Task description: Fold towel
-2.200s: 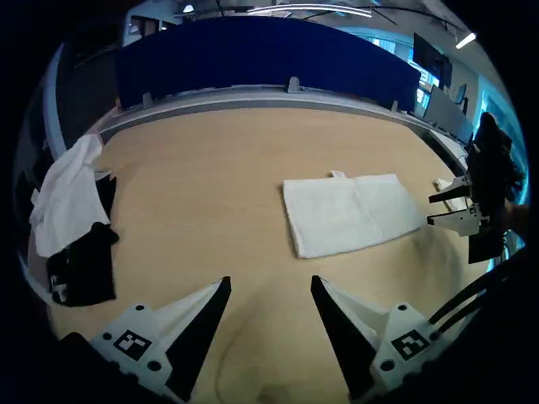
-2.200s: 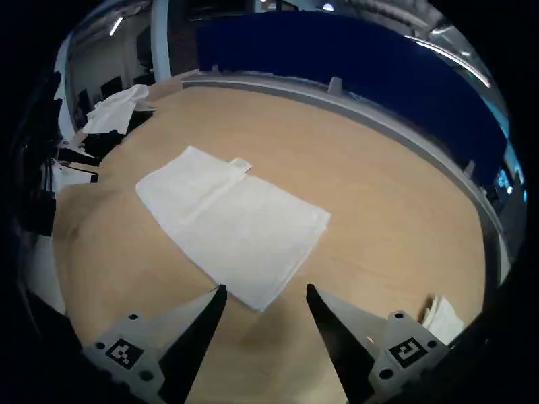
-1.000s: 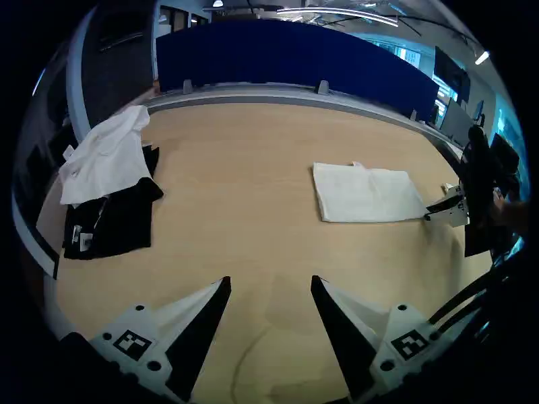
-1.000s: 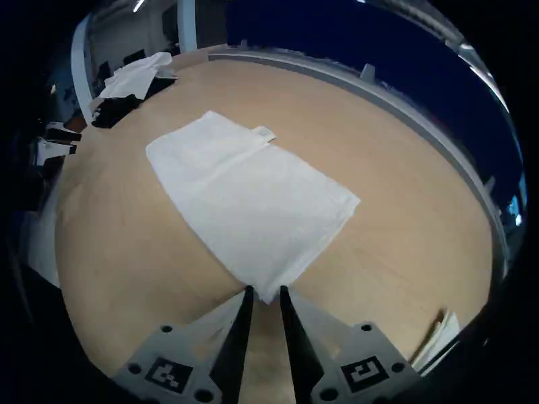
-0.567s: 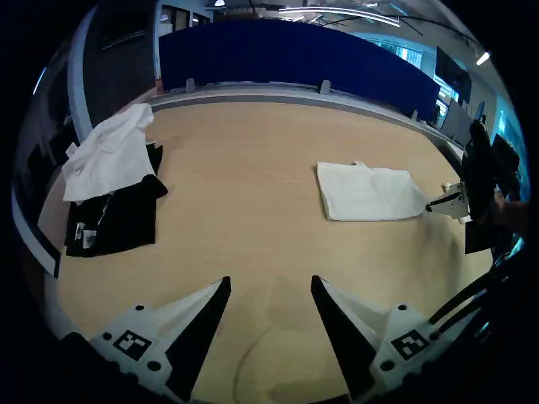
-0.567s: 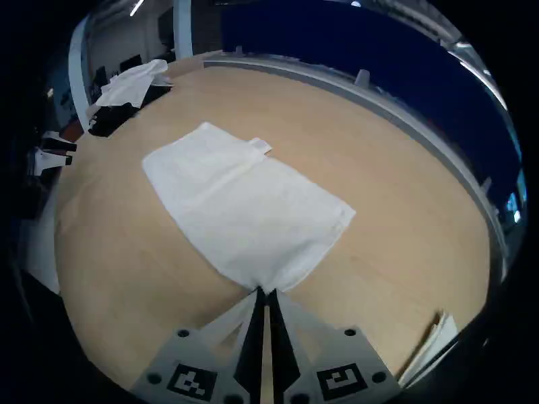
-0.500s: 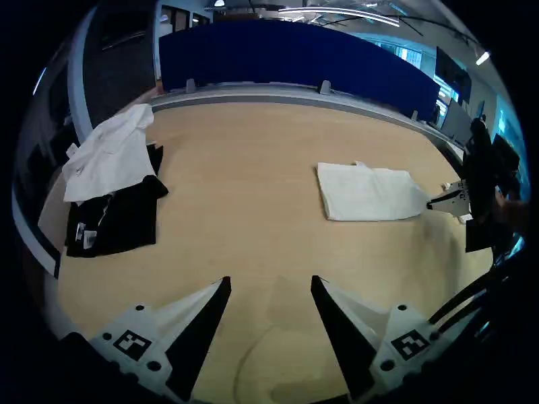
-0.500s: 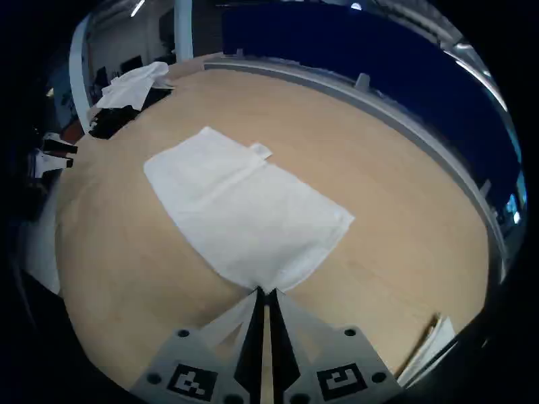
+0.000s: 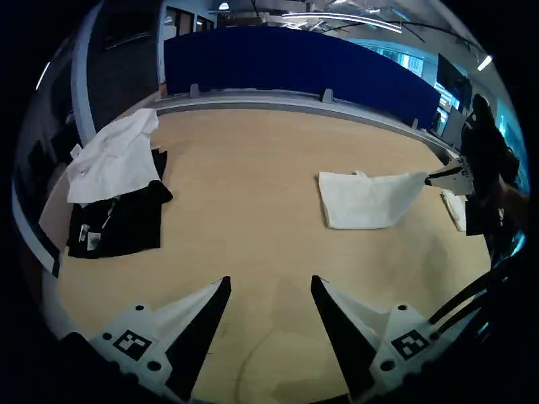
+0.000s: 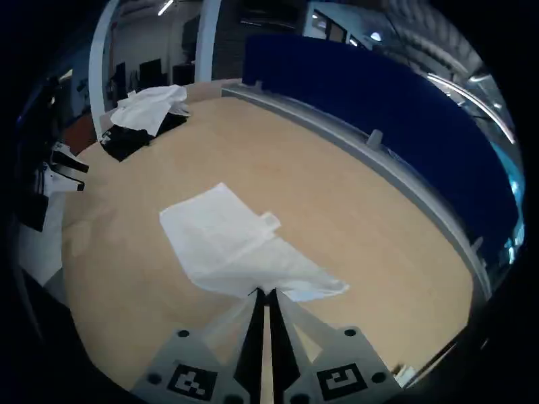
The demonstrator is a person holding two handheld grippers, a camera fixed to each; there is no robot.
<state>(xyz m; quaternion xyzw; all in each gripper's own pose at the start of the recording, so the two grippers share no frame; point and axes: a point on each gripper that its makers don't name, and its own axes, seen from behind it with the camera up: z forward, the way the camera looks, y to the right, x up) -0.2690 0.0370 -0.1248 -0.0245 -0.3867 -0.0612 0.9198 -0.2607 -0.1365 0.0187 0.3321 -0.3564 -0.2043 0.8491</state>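
Looks past spread left gripper (image 9: 269, 279) onto table (image 9: 236, 222), with towel (image 9: 360, 200) ahead, one corner pinched and held up by right gripper (image 9: 438, 179), clothes (image 9: 114, 185) heaped at left.

The white towel (image 10: 226, 246) lies out on the light wooden table (image 10: 323, 175), near the middle of it. Most of the cloth rests flat, with a crease running across it and a small tag (image 10: 270, 221) sticking out from one long edge. One corner is raised off the table, pinched between the closed fingers of the right gripper (image 10: 265, 291), and the cloth slopes up to that point like a tent.
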